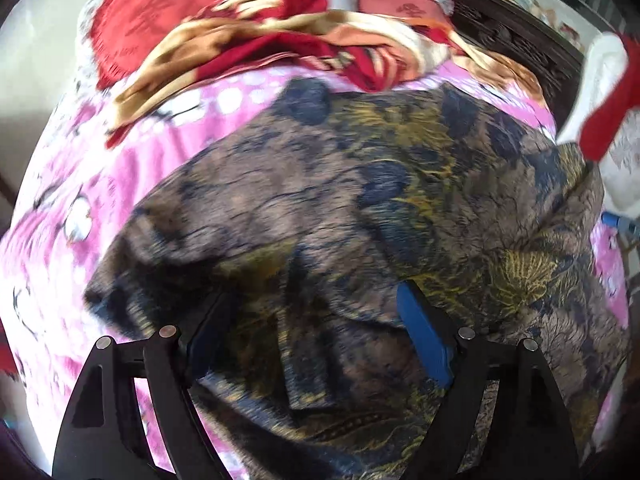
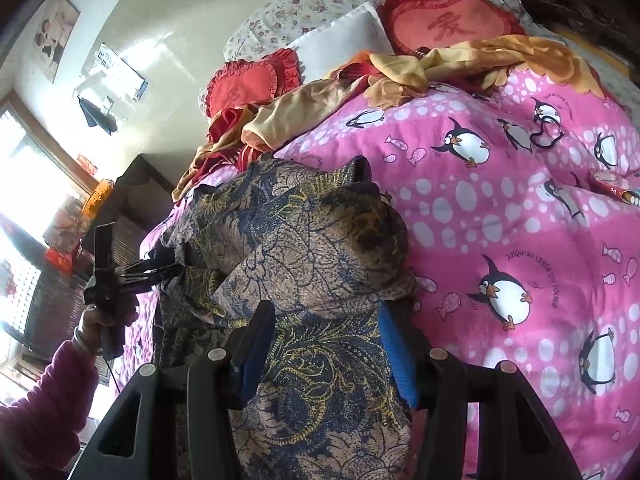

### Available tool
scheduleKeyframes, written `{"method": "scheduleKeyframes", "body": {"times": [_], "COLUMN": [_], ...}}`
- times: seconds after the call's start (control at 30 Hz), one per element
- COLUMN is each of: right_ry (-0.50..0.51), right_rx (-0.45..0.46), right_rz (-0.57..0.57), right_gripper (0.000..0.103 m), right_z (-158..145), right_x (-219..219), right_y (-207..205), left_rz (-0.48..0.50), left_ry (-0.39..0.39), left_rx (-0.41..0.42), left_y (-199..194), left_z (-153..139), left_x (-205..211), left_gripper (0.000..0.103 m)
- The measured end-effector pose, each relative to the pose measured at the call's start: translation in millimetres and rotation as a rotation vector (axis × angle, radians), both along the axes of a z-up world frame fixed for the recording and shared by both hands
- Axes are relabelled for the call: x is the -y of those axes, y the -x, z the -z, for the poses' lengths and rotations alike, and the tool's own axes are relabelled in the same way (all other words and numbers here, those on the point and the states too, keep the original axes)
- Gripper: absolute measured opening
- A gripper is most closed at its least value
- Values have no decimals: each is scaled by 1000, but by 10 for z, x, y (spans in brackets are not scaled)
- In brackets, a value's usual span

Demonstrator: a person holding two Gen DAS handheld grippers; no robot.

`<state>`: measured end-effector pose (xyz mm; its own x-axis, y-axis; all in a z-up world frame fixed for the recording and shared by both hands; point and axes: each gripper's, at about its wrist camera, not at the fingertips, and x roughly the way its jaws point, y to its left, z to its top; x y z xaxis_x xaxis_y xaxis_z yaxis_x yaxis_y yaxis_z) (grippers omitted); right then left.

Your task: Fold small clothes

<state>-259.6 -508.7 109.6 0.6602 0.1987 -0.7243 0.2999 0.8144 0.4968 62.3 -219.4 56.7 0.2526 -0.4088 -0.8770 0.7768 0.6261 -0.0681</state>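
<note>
Patterned brown-and-navy garment [image 2: 304, 240] with yellow leaf marks lies bunched on the pink penguin bedspread [image 2: 520, 208], toward its left side in the right wrist view, with one fold raised into a hump near the middle. In the left wrist view the same garment [image 1: 360, 208] spreads wide across the bedspread [image 1: 80, 200], and that picture is blurred.

We see our right gripper [image 2: 320, 348] low over the near end of the cloth, its blue-padded fingers [image 2: 394, 356] spread apart with fabric lying between them; they do not pinch it. Our left gripper [image 1: 316, 340] shows its own blue pad [image 1: 424, 344] well apart from the other finger, the garment beneath and between them. From the right wrist view that left gripper [image 2: 160, 270] reaches in from the left edge of the bed and its tips touch the garment's left border, though we cannot tell from there whether they grip it. The left hand [image 2: 100, 320], in a pink-purple sleeve, holds its handle.

Farther off, a crumpled red and gold blanket [image 2: 320, 96] lies across the far end of the bed, with two red heart-shaped cushions [image 2: 448, 24] and a white pillow [image 2: 340, 44] behind it.
</note>
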Motion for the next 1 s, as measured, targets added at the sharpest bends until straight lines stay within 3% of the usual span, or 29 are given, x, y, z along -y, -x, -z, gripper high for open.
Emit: {"method": "scheduleKeyframes", "body": {"times": [0.03,0.07,0.1,0.17,0.27,0.47,0.57,0.67,0.8,0.83,0.9,0.93,1.0], "right_ry": [2,7,12,13,18,80,74,37,5,-32,-96,-113,-102], "right_rx": [0,-2,-3,-1,10,40,54,64,54,59,66,62,54], "right_rz": [-1,-2,-1,4,11,15,5,-14,61,91,129,135,136], "right_gripper": [52,52,52,52,52,52,52,52,52,52,52,52,52], "right_z": [-4,-8,-13,-21,-43,-127,-155,-151,-78,-48,3,28,27], "right_x": [-3,-6,-9,-5,-1,-53,-100,-126,-7,60,167,197,192], "right_y": [1,3,8,23,59,81,65,65,87,97,102,90,64], "left_rz": [22,39,46,20,-33,-167,-210,-222,-199,-194,-202,-203,-184], "left_ry": [-12,-18,-26,-41,45,297,348,363,278,252,197,175,131], "left_rx": [22,34,45,86,91,98,179,199,185,144,60,13,-9], "left_y": [46,64,92,108,138,244,345,403,430,398,340,293,271], "left_z": [-9,-12,-23,-87,-366,-1201,-1564,-1739,-1543,-1409,-1090,-865,-570], "left_x": [72,118,159,179,4,-520,-732,-861,-800,-754,-672,-614,-507], "left_gripper": [76,59,50,13,5,1,1,1,2,7,29,45,47]}}
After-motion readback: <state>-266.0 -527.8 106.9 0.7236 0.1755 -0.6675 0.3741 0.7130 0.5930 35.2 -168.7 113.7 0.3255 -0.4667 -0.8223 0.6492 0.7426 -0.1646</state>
